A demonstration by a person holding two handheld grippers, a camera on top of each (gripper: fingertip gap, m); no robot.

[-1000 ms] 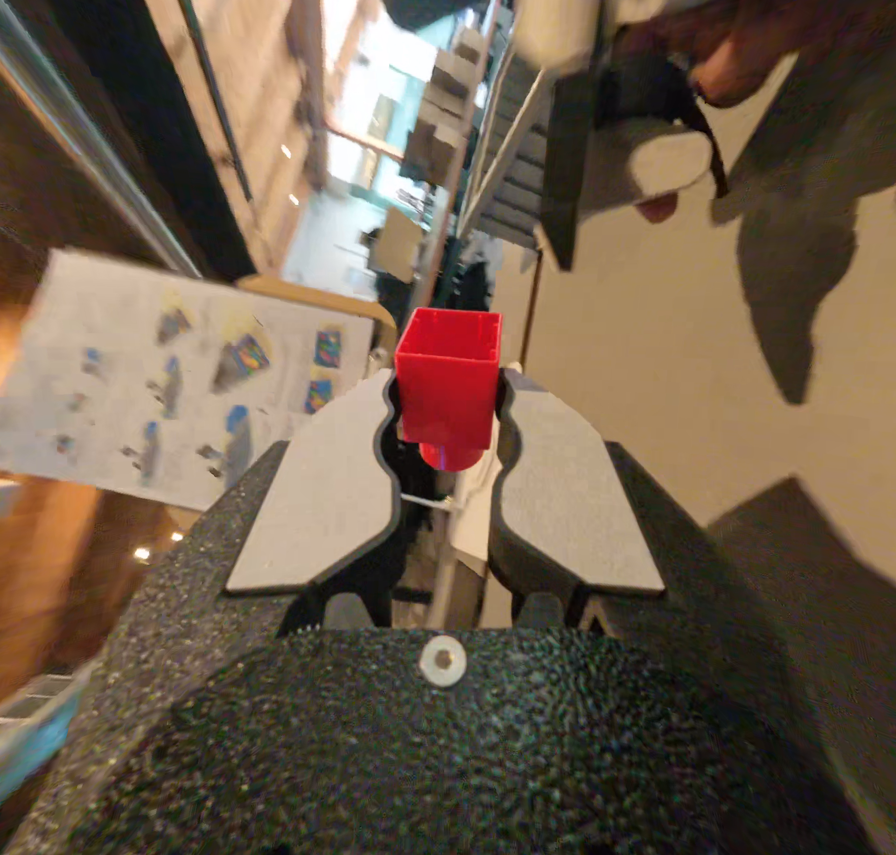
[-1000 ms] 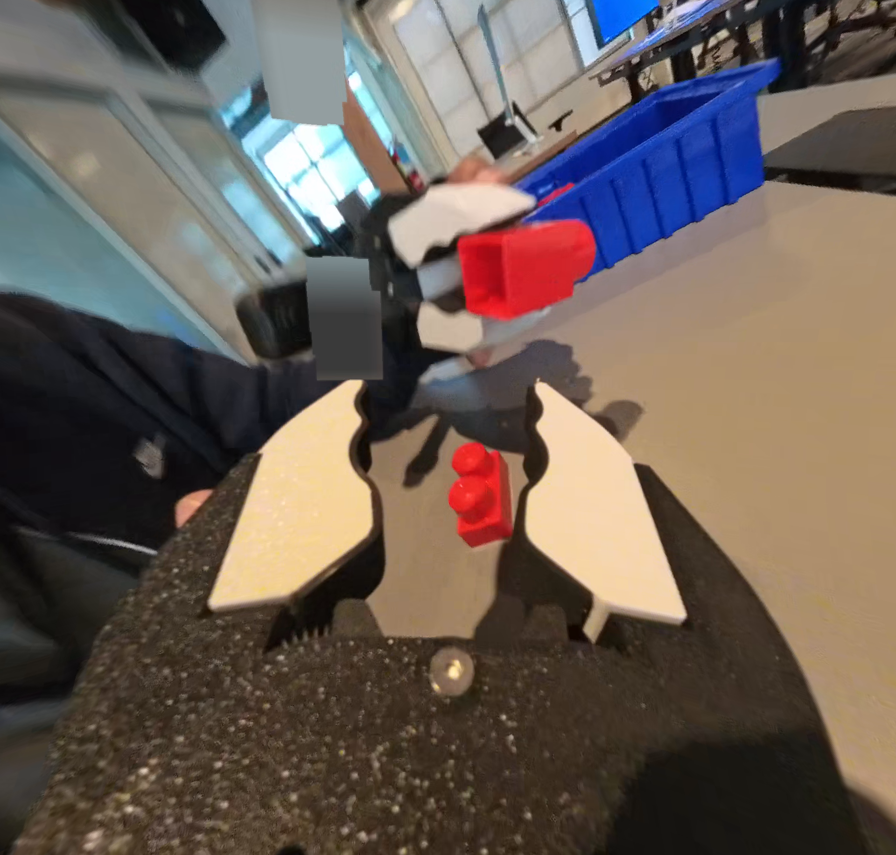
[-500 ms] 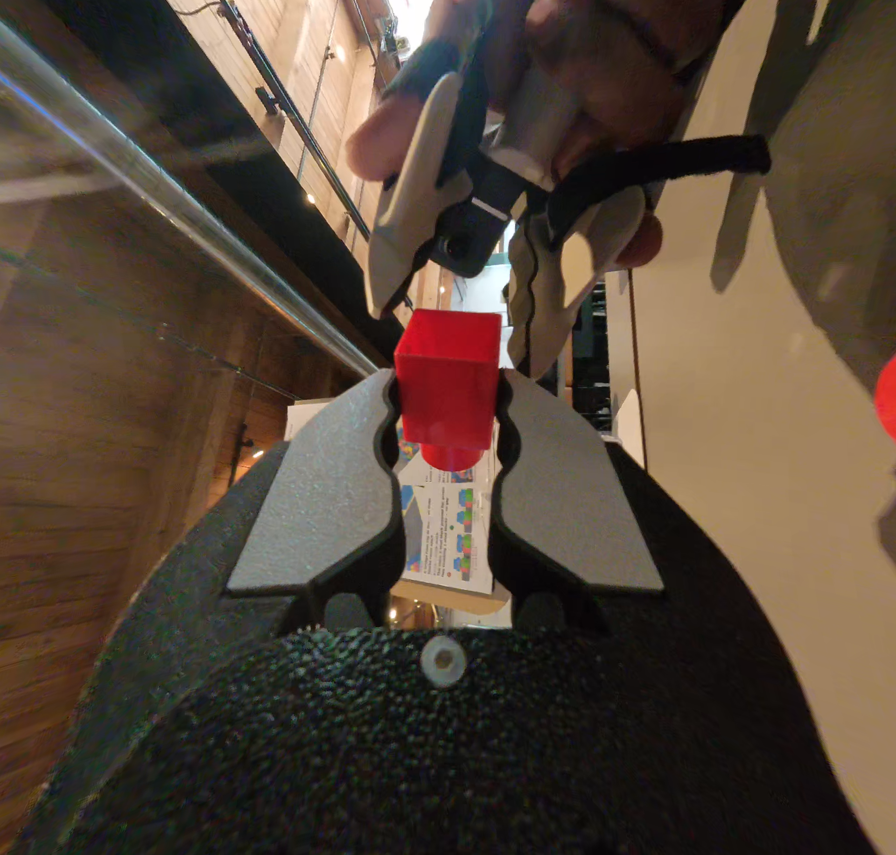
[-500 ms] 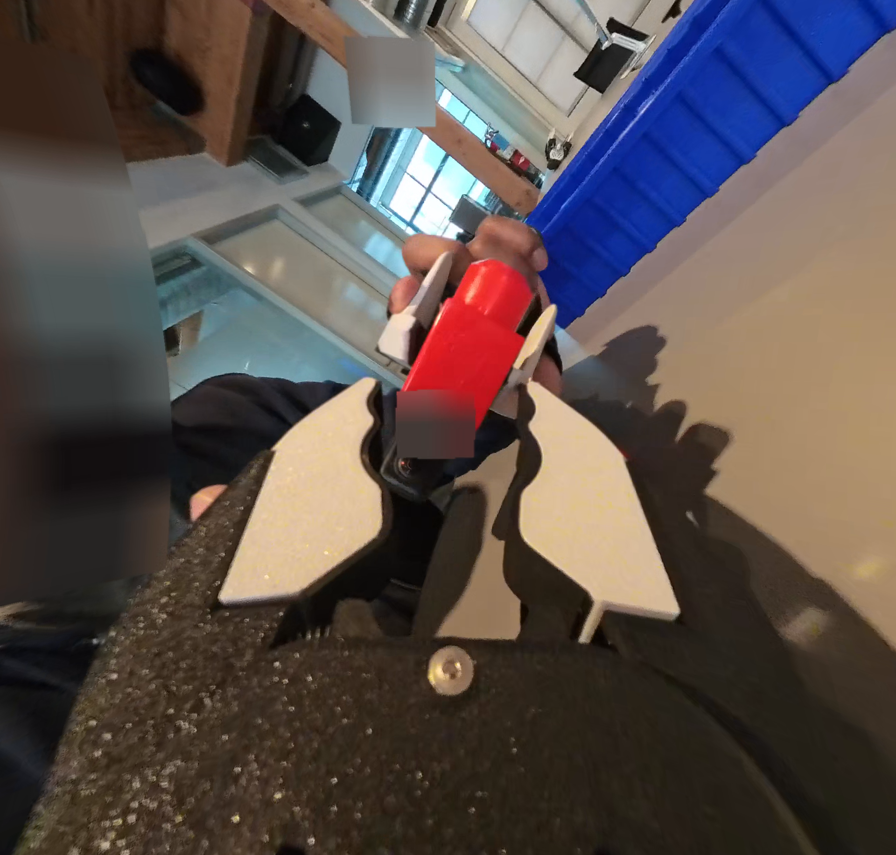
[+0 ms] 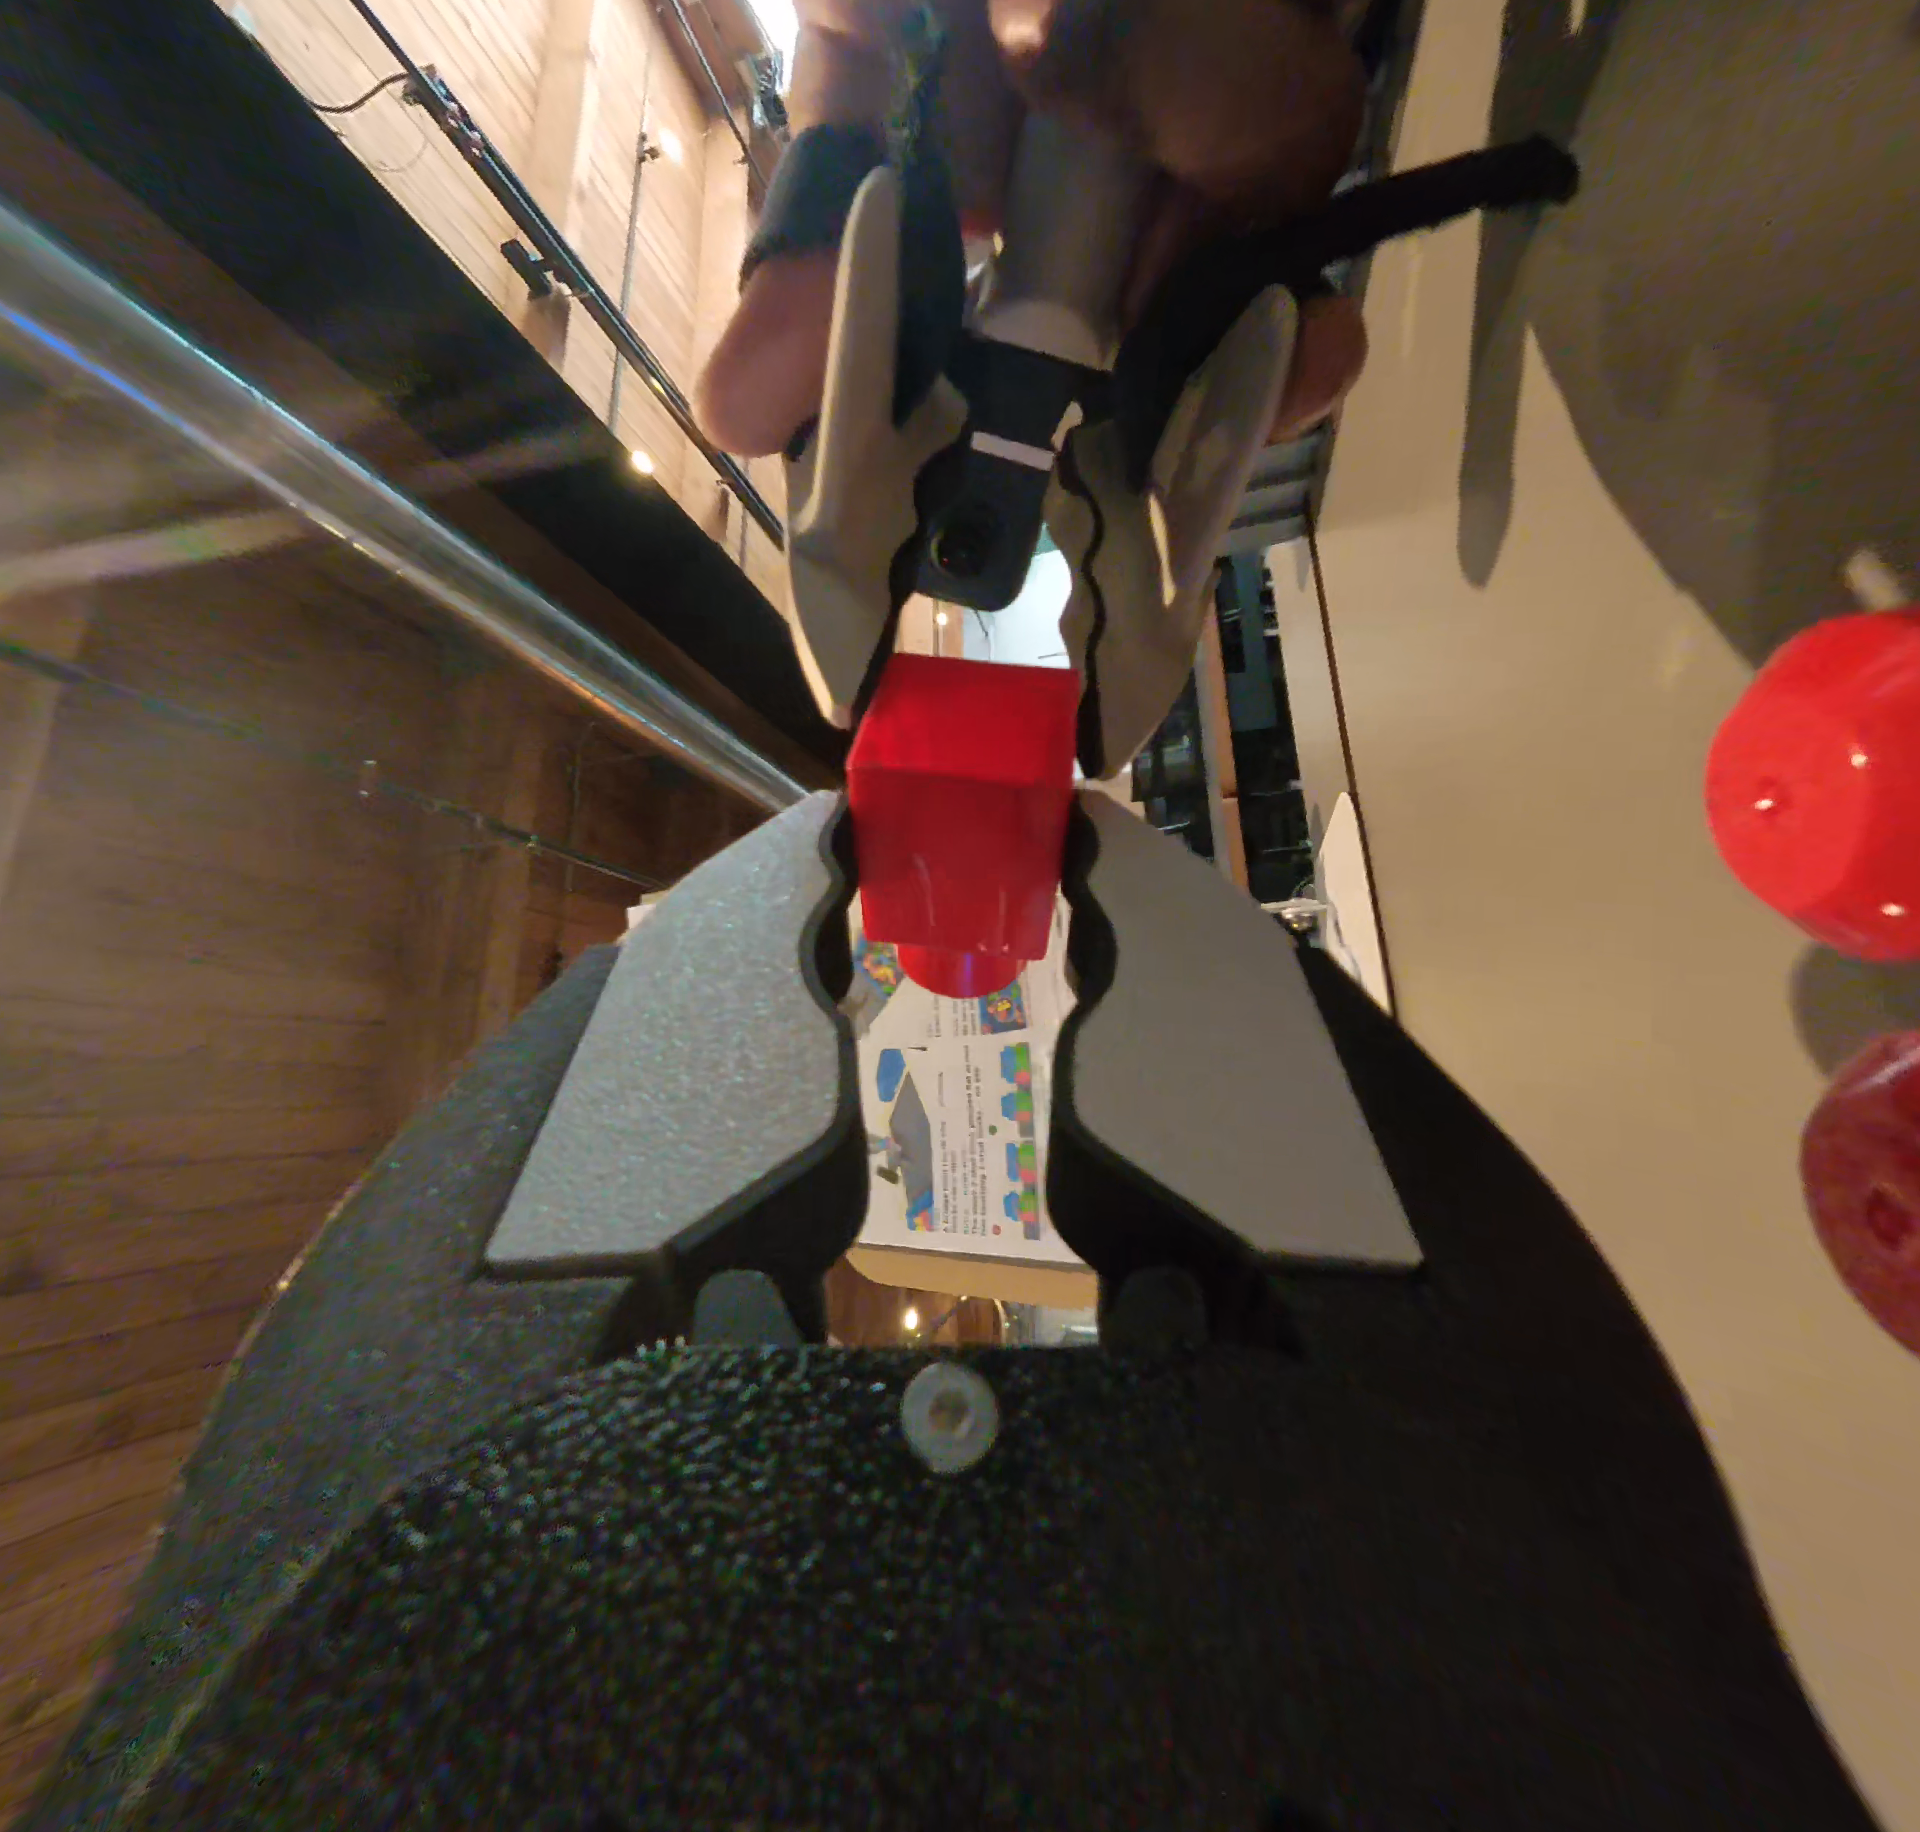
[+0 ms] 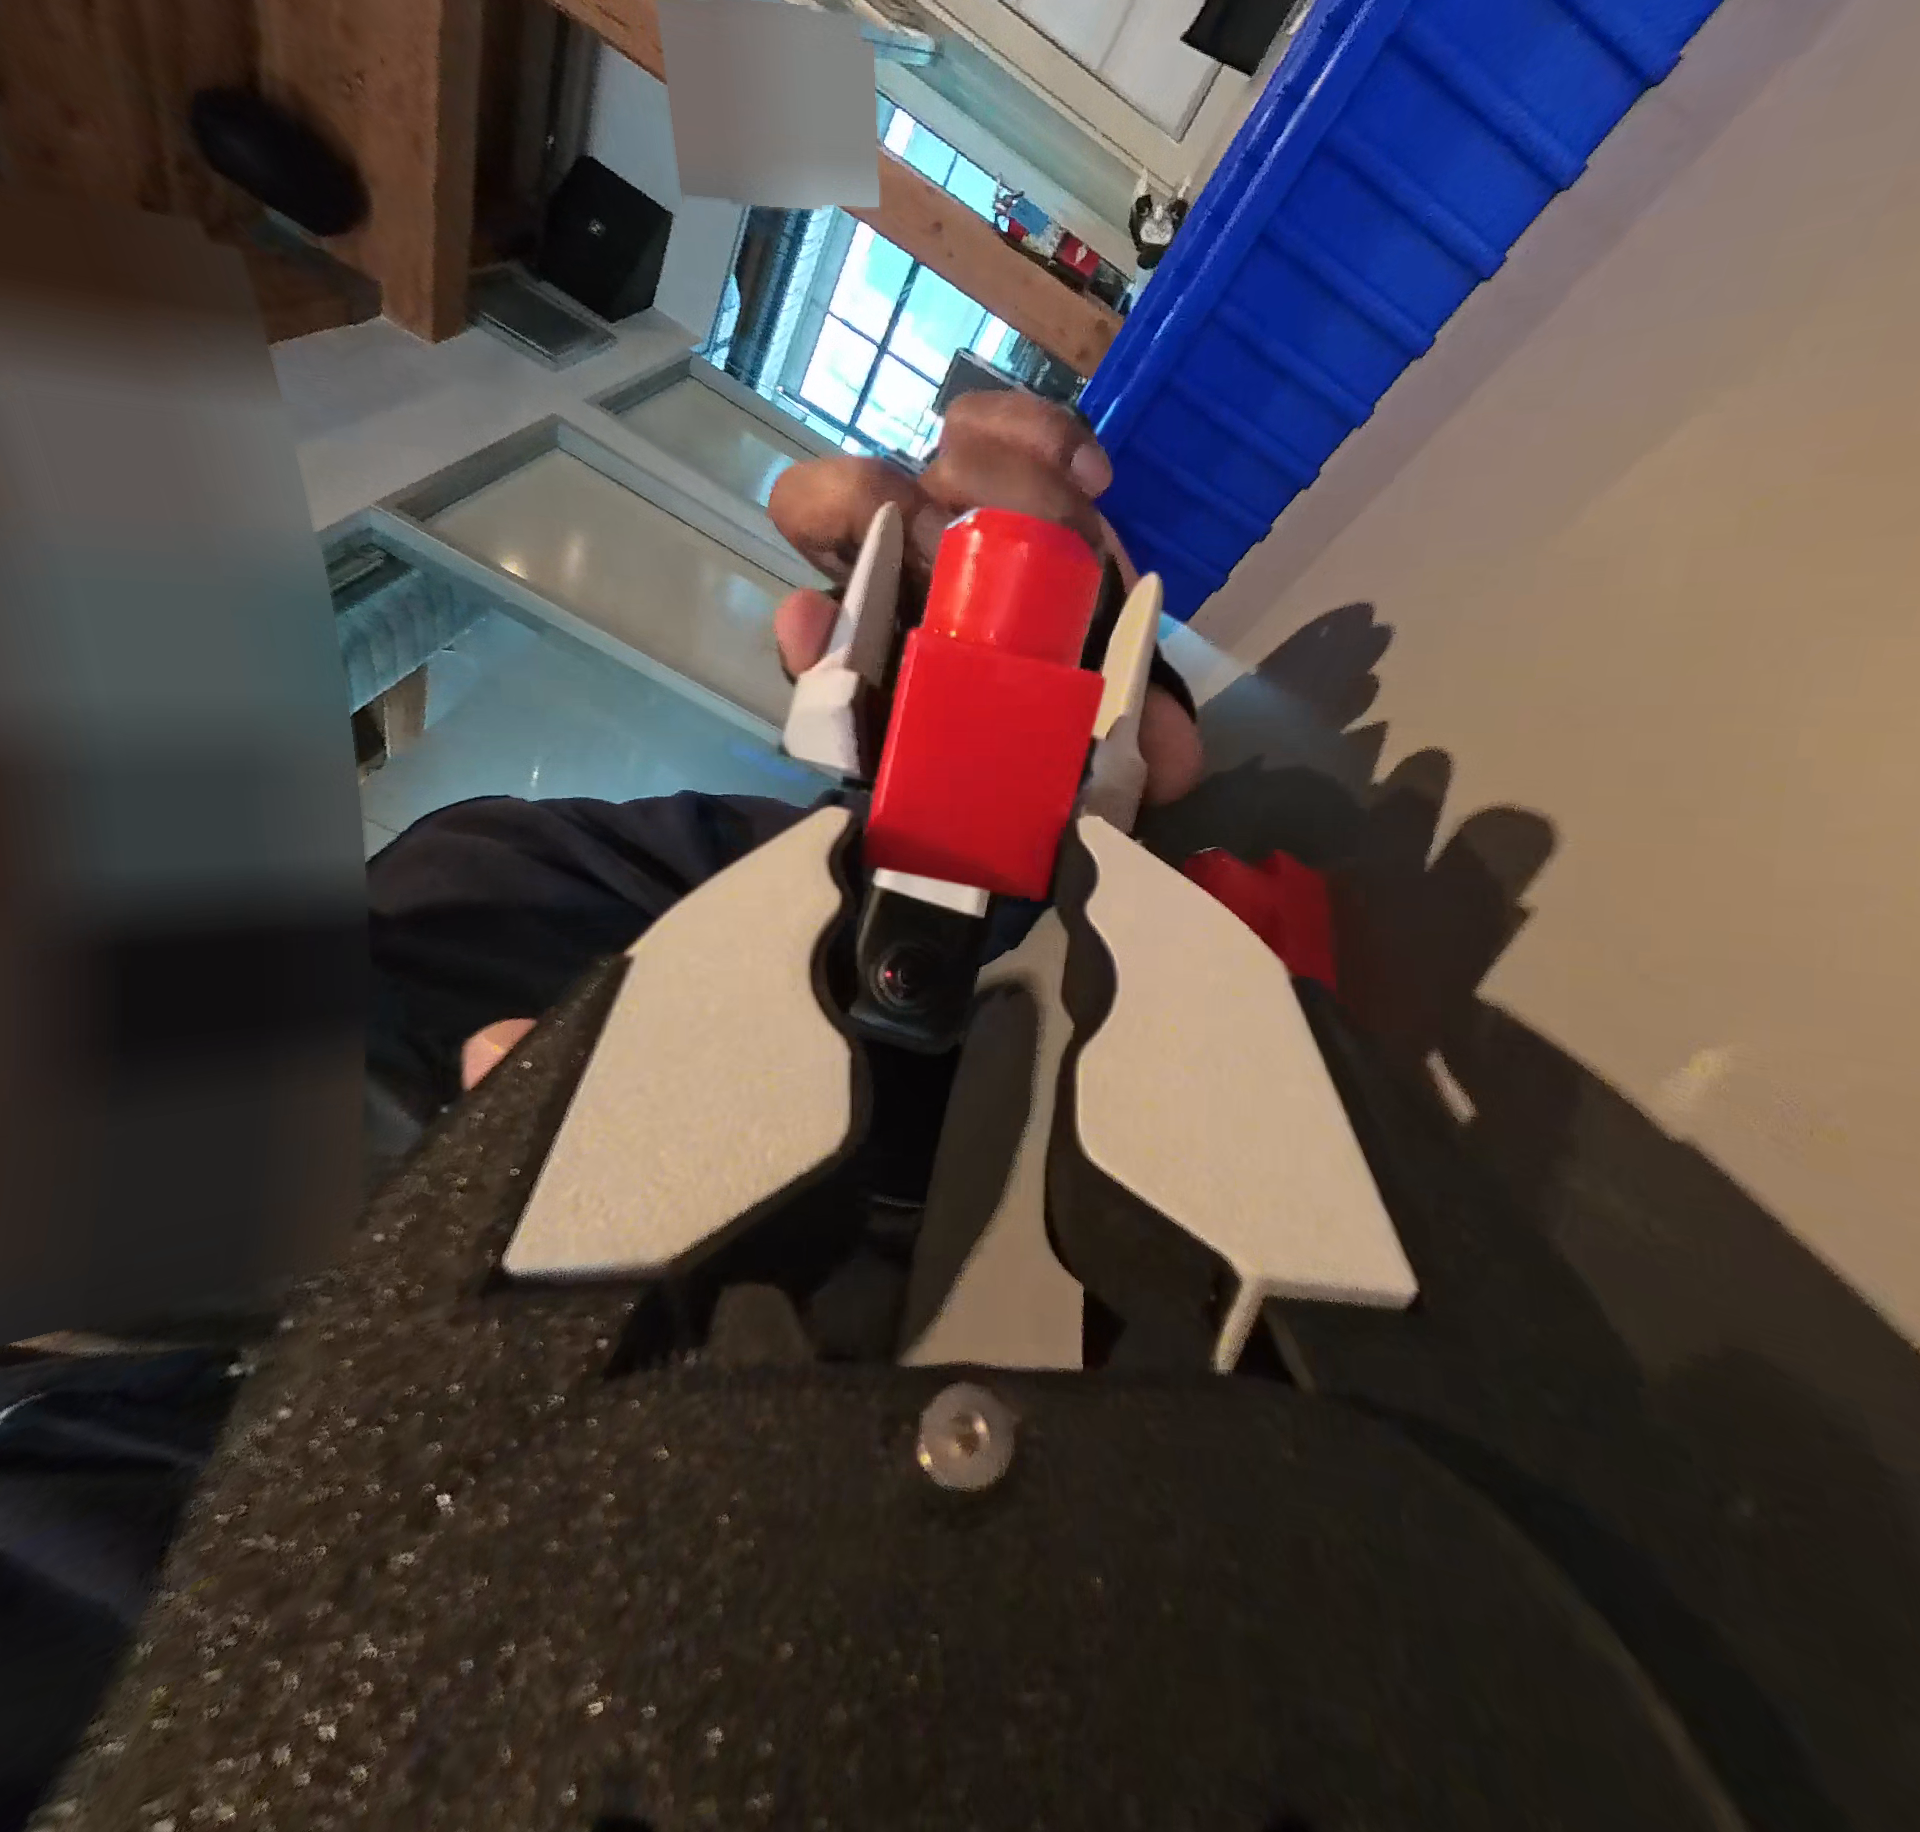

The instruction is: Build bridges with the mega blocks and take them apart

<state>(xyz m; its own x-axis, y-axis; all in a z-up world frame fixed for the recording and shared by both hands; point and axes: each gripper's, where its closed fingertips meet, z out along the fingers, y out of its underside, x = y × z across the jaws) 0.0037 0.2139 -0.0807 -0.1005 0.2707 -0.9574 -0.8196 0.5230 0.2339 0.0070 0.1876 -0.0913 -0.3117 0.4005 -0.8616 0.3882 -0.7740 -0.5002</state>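
A red one-stud mega block point(image 5: 956, 847) is held in the air, clamped between the fingers of my left gripper point(image 5: 961, 826) with its stud pointing back at the camera. My right gripper point(image 6: 961, 826) faces the left one head-on, and its fingertips press both sides of the same block point(image 6: 977, 774) at its hollow end. In the left wrist view the right gripper point(image 5: 966, 712) reaches in from above, held by a hand. A second red block point(image 6: 1268, 899) with two studs lies on the table; it also shows in the left wrist view point(image 5: 1818, 774).
A blue plastic bin point(image 6: 1403, 224) stands on the grey table point(image 6: 1662, 535) behind the grippers. A printed sheet with block pictures point(image 5: 956, 1138) lies beyond the left fingers. A person's dark sleeve point(image 6: 540, 899) is on the left. Only a small space, under 4 cm, lies between the two pairs of fingers.
The two grippers have come together tip to tip. My right gripper's jaws have narrowed onto the far end of the red block, which my left gripper still holds.
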